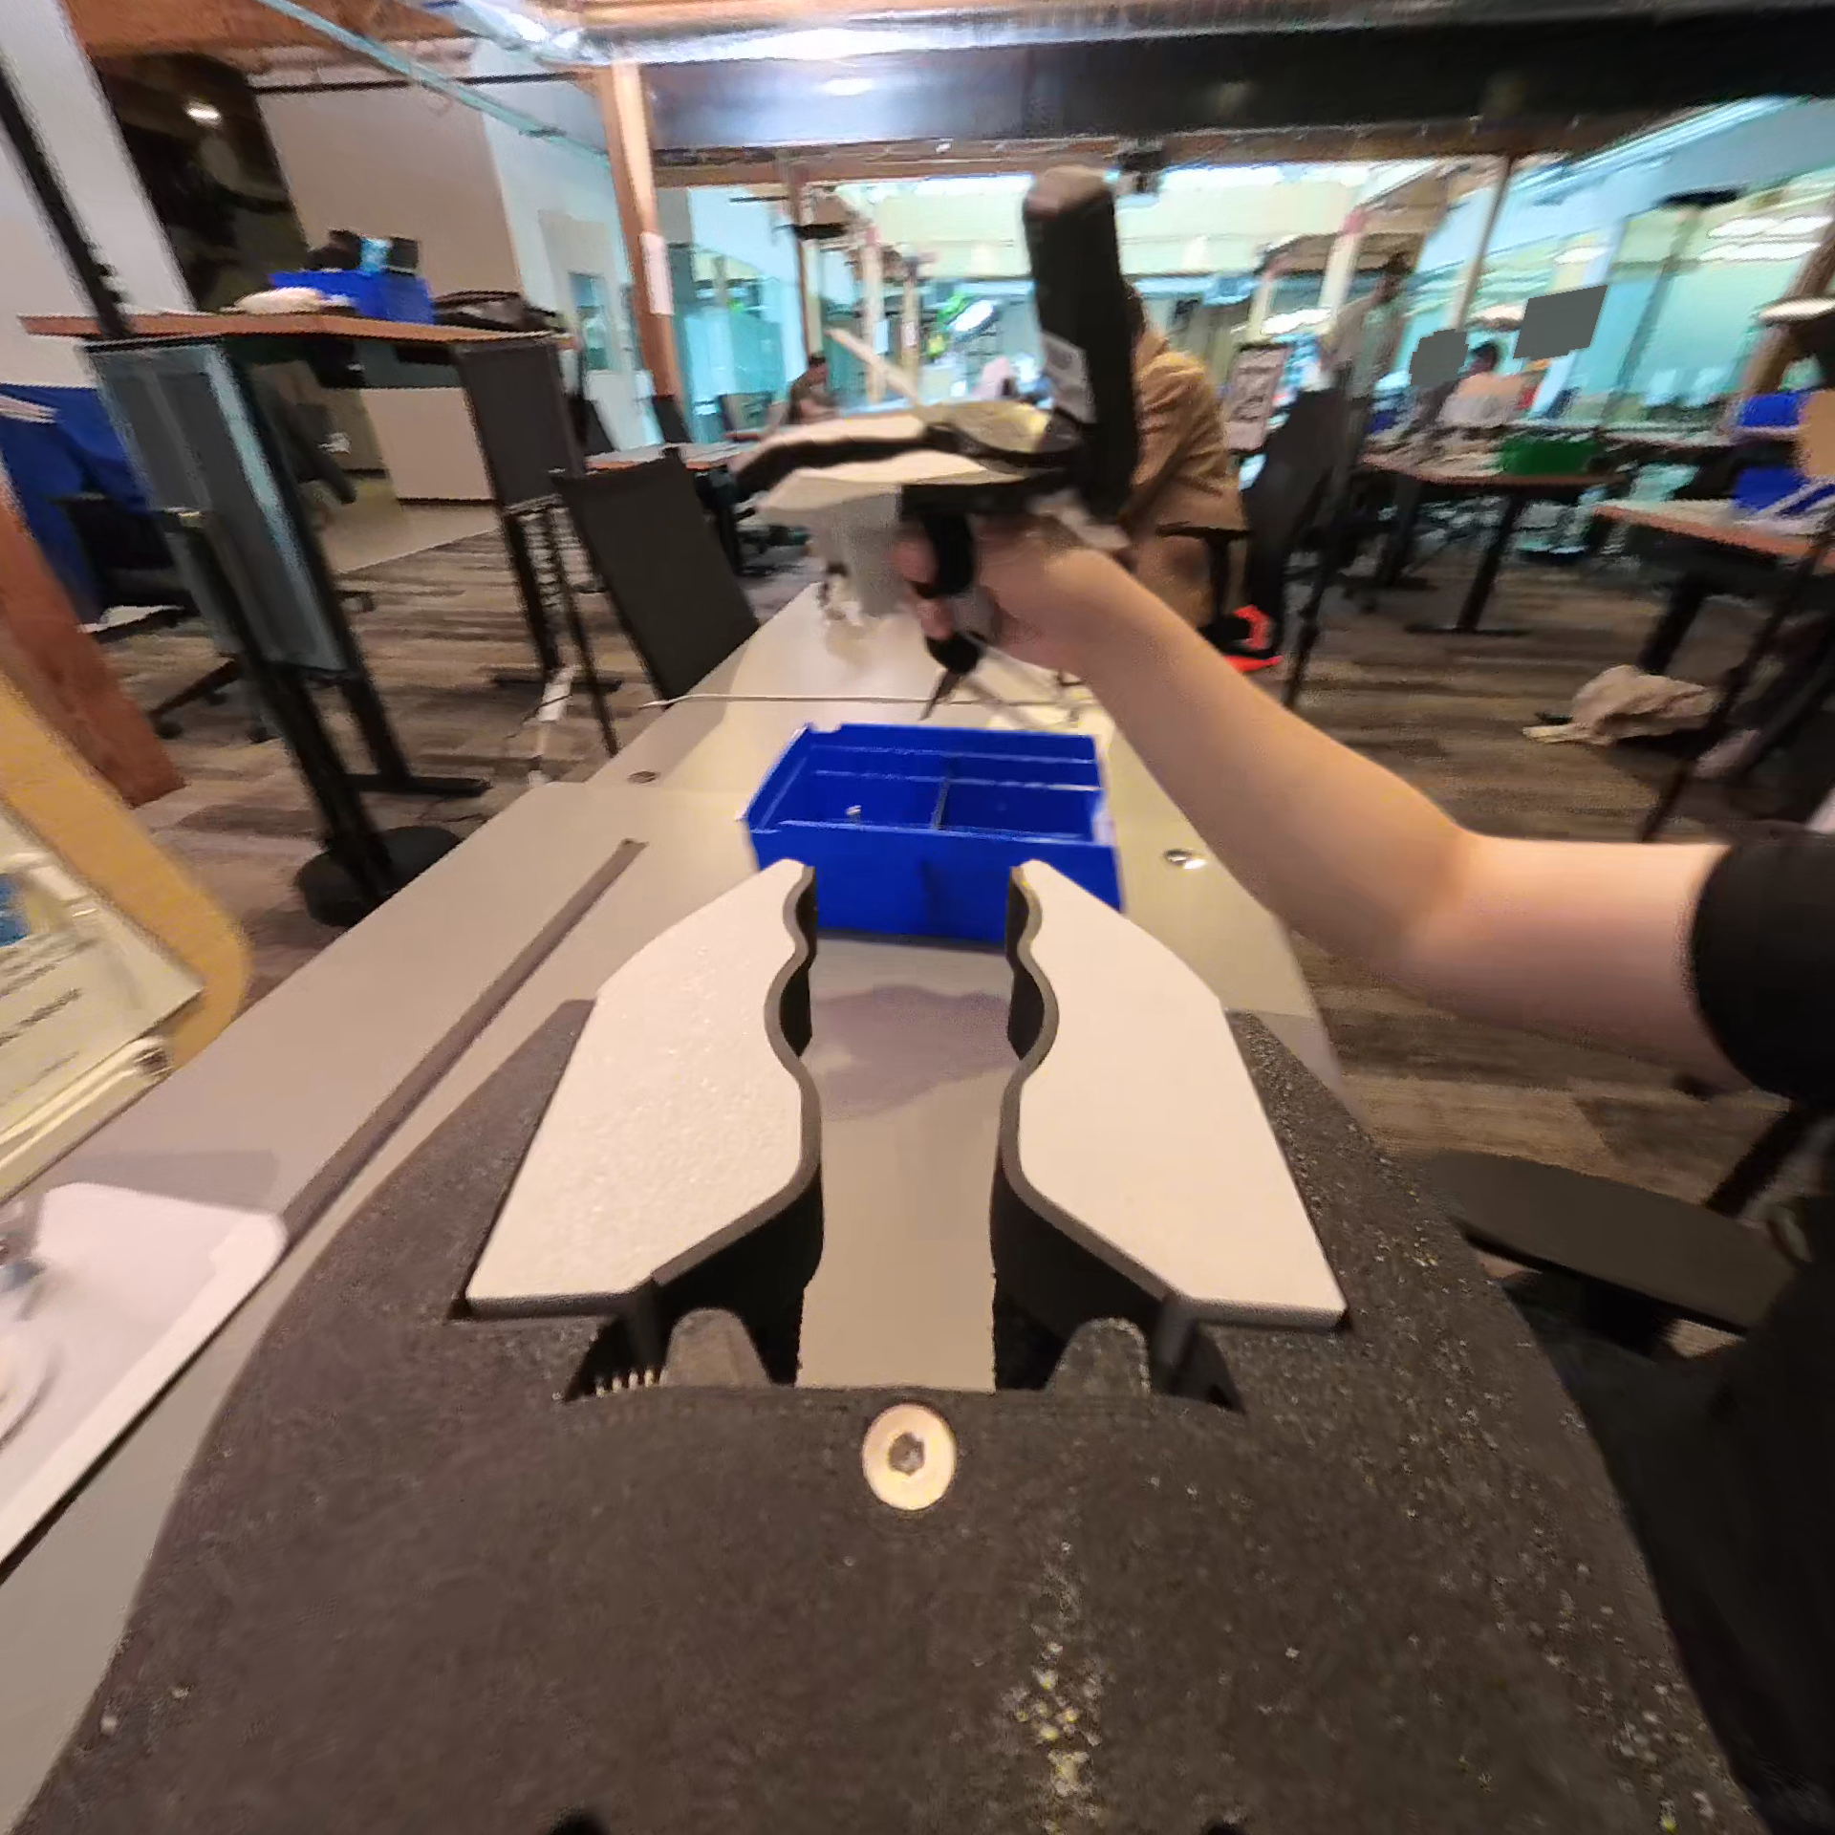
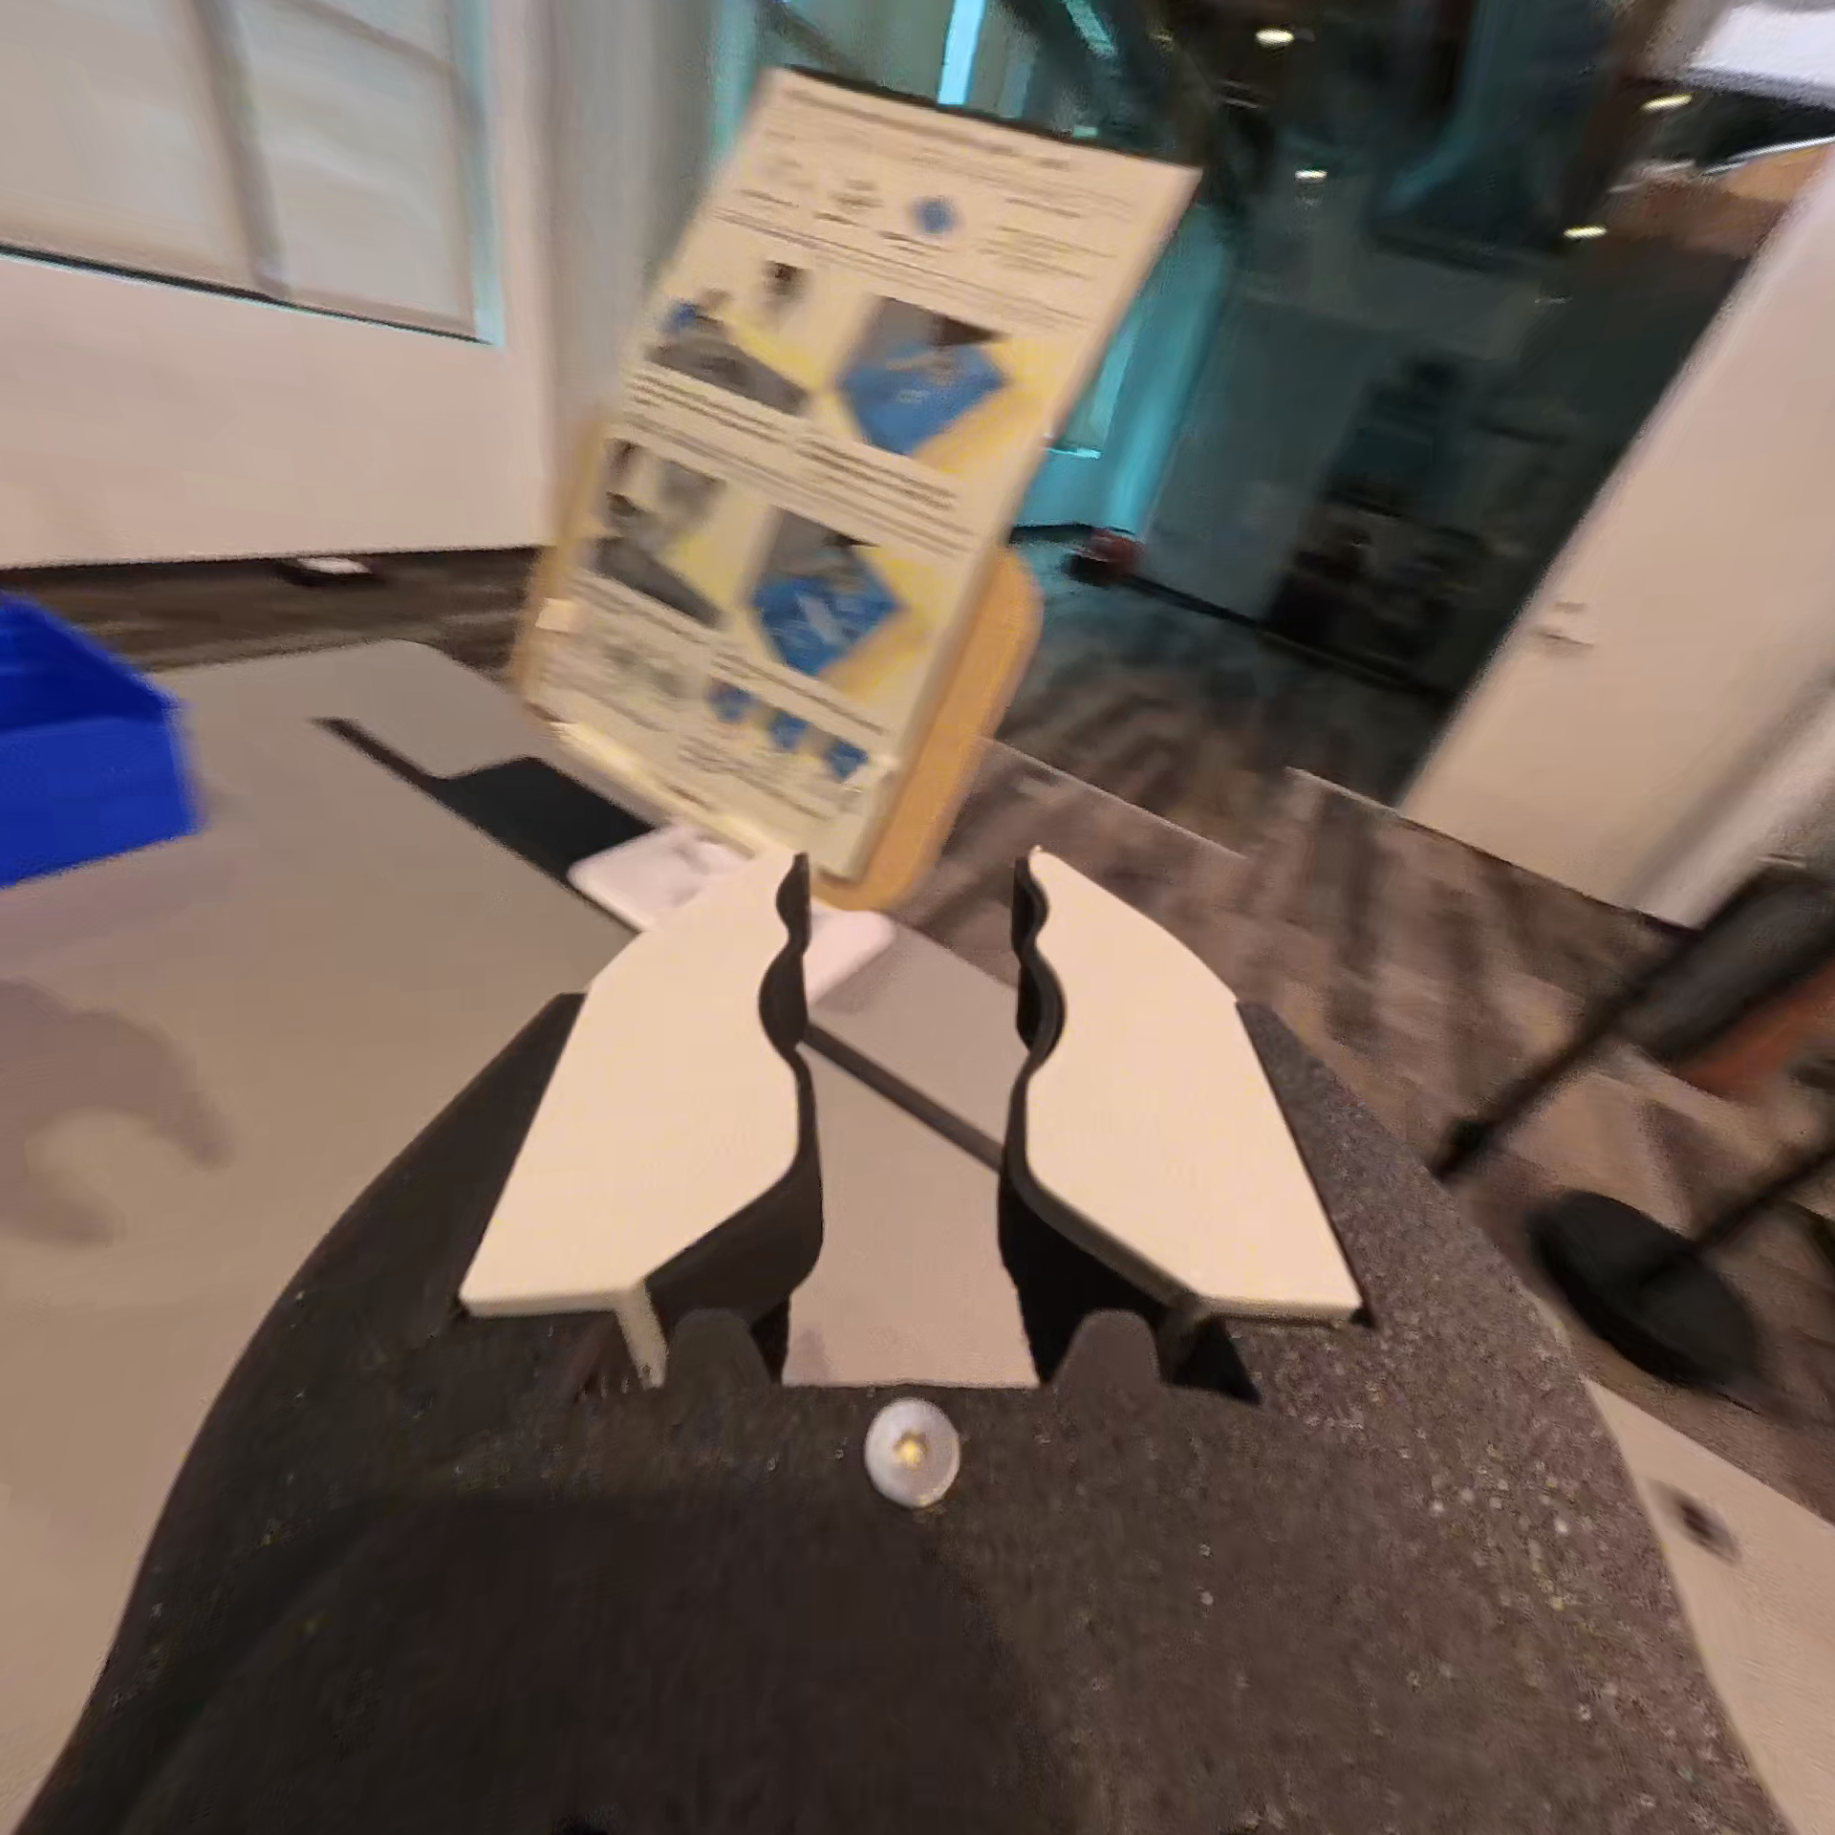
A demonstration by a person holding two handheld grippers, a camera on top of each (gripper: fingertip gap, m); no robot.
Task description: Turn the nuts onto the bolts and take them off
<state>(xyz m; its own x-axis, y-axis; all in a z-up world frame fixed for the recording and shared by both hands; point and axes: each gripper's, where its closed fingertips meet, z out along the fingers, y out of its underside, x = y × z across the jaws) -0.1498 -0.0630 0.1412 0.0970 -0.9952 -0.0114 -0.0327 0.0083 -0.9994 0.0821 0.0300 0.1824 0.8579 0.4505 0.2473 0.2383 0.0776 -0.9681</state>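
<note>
While both tongs hang free above the desk [image 1: 417, 993], you are at the very start of the job, as I judge it: nothing has been picked up.

Your left tongs [image 1: 912, 894] are released, with bare desk showing through the gap, and they point at the blue bin [image 1: 933, 874] dead ahead at twelve o'clock. That bin has dividers. One small pale speck lies in its left compartment [image 1: 854, 812], too small to tell whether it is a nut or a bolt; no other nut or bolt shows in either view.

Your right tongs [image 2: 912, 894] are also released and hold nothing. They face away from the work, toward a leaning instruction sheet on a wooden stand [image 2: 824, 477] at twelve o'clock, with only a corner of the blue bin at nine o'clock. That view is smeared, so you are probably swinging it.

From the left wrist camera, your right hand [image 1: 1033, 606] shows at about one o'clock, forearm bare and stretched out over the far side of the bin, holding the right tool raised well above the desk.

Next, I think you need to bring the right tool round to face the bin, lower one pair of tongs into the compartment, and close gently on the small part.
</note>
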